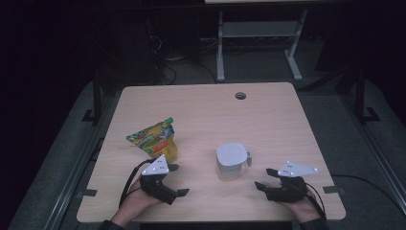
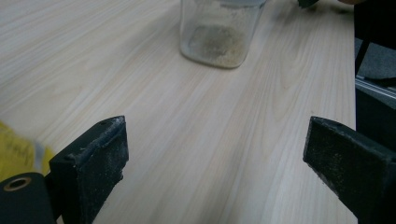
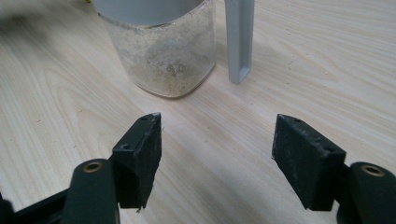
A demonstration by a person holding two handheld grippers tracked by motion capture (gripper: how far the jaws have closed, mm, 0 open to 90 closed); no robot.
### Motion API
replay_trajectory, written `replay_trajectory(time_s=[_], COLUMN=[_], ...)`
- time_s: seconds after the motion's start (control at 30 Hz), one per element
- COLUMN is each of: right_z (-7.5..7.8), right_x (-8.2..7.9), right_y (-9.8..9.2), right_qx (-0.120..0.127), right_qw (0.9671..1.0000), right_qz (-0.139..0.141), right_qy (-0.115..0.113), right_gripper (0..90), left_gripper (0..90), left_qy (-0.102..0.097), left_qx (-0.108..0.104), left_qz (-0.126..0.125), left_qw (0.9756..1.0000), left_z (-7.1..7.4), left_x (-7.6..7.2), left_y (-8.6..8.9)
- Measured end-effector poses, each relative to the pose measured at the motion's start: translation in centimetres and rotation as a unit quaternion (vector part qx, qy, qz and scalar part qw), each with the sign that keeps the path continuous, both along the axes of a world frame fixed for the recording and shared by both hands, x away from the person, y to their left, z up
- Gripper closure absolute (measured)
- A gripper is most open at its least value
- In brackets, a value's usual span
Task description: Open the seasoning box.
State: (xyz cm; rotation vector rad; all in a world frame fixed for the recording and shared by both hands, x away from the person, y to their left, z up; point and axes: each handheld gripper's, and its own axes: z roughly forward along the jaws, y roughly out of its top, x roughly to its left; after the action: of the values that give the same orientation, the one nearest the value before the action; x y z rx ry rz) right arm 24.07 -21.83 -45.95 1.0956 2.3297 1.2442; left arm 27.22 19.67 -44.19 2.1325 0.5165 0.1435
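Dim room, grey carpet [image 1: 239, 72], white desk frame [image 1: 258, 28]

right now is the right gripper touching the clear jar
Apart. The right gripper view shows bare table between the right gripper with open jaws and the jar.

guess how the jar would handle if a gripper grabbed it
The jar is probably light: only a little powder lies at the bottom. Its clear walls look smooth, so perhaps slippery. Its broad flat base should resist tipping.
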Motion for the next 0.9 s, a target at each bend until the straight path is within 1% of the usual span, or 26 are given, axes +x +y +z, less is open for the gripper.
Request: replay_trajectory(time_s=[0.03,0.07,0.1,0.17,0.23,0.27,0.3,0.37,0.4,0.53,0.57,0.63,0.8,0.87,0.9], right_z=[0.0,-0.1,-0.1,-0.1,-0.1,-0.1,-0.2,-0.2,-0.2,-0.2,-0.2,-0.3,-0.3,-0.4,-0.5], right_x=[0.0,0.0,0.0,-0.1,-0.1,-0.1,0.0,0.1,0.2,0.3,0.3,0.4,0.6,0.7,0.8], right_y=[0.0,0.1,0.2,0.2,0.2,0.2,0.0,-0.1,-0.2,-0.2,-0.1,-0.1,-0.1,0.0,0.1], right_qx=[-0.002,-0.004,-0.005,-0.007,-0.006,-0.006,-0.002,0.002,0.003,0.004,0.004,0.002,0.006,0.004,0.003], right_qw=[1.0,1.0,1.0,1.0,1.0,1.0,1.0,0.9999,0.9999,0.9999,1.0,1.0,1.0,1.0,1.0], right_qz=[-0.002,-0.004,-0.006,-0.005,-0.007,-0.007,-0.009,-0.01,-0.01,-0.009,-0.006,-0.003,-0.006,-0.003,-0.001], right_qy=[-0.002,-0.004,-0.004,-0.001,-0.001,-0.001,0.002,0.002,0.003,0.005,0.004,0.002,0.003,0.006,0.009], right_gripper=[29.5,29.3,28.6,27.9,27.1,27.1,26.8,26.7,26.7,26.7,26.8,26.8,26.8,26.8,26.8], left_gripper=[6.2,6.2,6.2,6.2,6.2,6.2,6.1,6.1,6.1,6.1,6.1,6.1,6.1,6.2,6.2], left_qy=[-0.003,-0.003,-0.006,-0.007,-0.009,-0.009,-0.011,-0.014,-0.013,-0.017,-0.017,-0.02,-0.019,-0.022,-0.018], left_qx=[0.002,0.002,0.001,0.002,0.003,0.003,0.002,-0.003,-0.011,-0.017,-0.023,-0.023,-0.028,-0.032,-0.032], left_qz=[-0.005,-0.005,-0.01,-0.013,-0.019,-0.019,-0.022,-0.023,-0.021,-0.024,-0.027,-0.031,-0.035,-0.038,-0.042], left_qw=[1.0,1.0,0.9999,0.9999,0.9998,0.9998,0.9997,0.9996,0.9996,0.9994,0.9992,0.9991,0.9988,0.9985,0.9984], left_z=[0.1,0.1,0.3,0.3,0.3,0.3,0.3,0.4,0.5,0.7,0.8,0.9,1.1,1.3,1.4], left_x=[0.3,0.3,0.6,0.6,0.9,0.9,1.2,1.5,1.6,2.0,2.2,2.4,2.7,2.8,3.1], left_y=[-0.5,-0.5,-1.1,-1.4,-2.1,-2.1,-2.5,-2.8,-2.9,-3.2,-3.4,-3.6,-4.2,-4.5,-4.8])
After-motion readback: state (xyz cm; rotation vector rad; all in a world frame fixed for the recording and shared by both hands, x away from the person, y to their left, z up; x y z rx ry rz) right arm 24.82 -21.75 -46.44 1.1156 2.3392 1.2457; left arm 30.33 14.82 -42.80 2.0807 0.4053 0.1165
